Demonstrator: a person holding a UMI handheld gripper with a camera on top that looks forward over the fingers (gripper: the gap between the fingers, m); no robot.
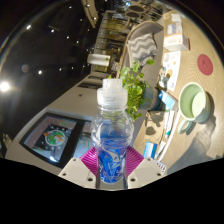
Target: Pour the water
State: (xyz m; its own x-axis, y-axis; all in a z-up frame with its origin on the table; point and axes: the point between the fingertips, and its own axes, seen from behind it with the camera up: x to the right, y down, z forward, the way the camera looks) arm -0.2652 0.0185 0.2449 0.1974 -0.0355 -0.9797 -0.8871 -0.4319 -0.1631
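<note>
A clear plastic water bottle (pixel 113 135) with a white cap and a blue label stands between my fingers, held up above the table. My gripper (pixel 112 162) is shut on the bottle, its magenta pads (pixel 91 159) pressing on both sides of the labelled body. The bottle's neck and cap rise straight ahead of the fingers. A pale green cup (pixel 192 101) sits on the table beyond the fingers to the right.
A small potted plant (pixel 136 82) stands just behind the bottle. A tablet-like dark device (pixel 52 137) lies on the table at the left. A small blue object (pixel 150 150) sits close to the right finger. Shelves and a room lie further back.
</note>
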